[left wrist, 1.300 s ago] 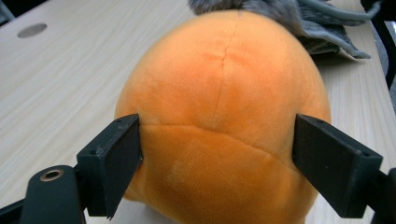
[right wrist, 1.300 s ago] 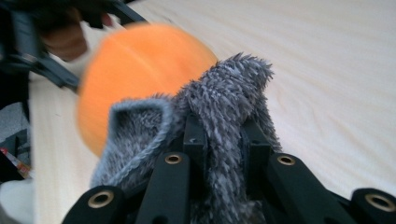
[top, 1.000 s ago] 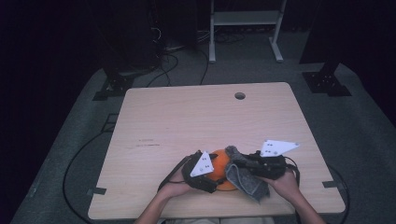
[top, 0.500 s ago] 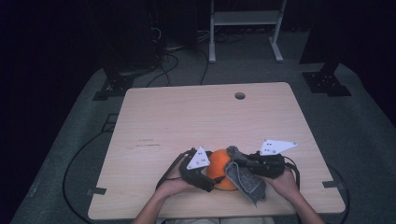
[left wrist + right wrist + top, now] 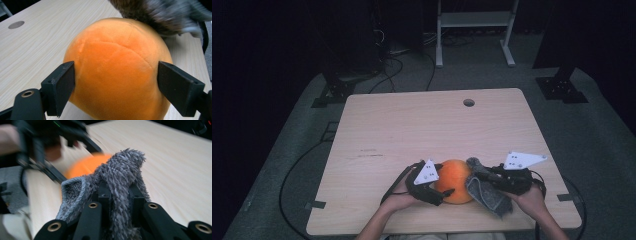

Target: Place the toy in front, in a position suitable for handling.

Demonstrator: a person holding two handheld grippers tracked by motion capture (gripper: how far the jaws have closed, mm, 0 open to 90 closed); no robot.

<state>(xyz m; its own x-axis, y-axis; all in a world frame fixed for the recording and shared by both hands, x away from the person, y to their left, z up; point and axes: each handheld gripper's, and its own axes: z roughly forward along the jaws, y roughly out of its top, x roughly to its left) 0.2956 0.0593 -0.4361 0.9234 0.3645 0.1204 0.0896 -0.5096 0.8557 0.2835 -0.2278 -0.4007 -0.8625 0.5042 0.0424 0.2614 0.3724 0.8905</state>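
An orange plush ball (image 5: 454, 180) rests on the wooden table (image 5: 422, 125) near its front edge. My left gripper (image 5: 439, 190) reaches in from the left and straddles the ball (image 5: 115, 67). Its jaws have just been closing, and both pads (image 5: 62, 85) touch the ball's sides. My right gripper (image 5: 484, 176) is shut on a shaggy grey cloth (image 5: 487, 195) at the ball's right side. In the right gripper view the cloth (image 5: 125, 167) is bunched between the jaws of that gripper (image 5: 120, 192), with the ball (image 5: 85, 166) blurred behind it. The cloth (image 5: 155, 12) brushes the ball's far top edge.
A round cable hole (image 5: 469, 102) sits near the table's far edge. The table's front edge runs just behind both hands. Cables (image 5: 297, 170) trail on the grey floor at the left. A white frame (image 5: 474, 20) stands beyond the table.
My right gripper has moved a little to the right with the cloth, so more of the ball shows. The left gripper has stayed at the ball.
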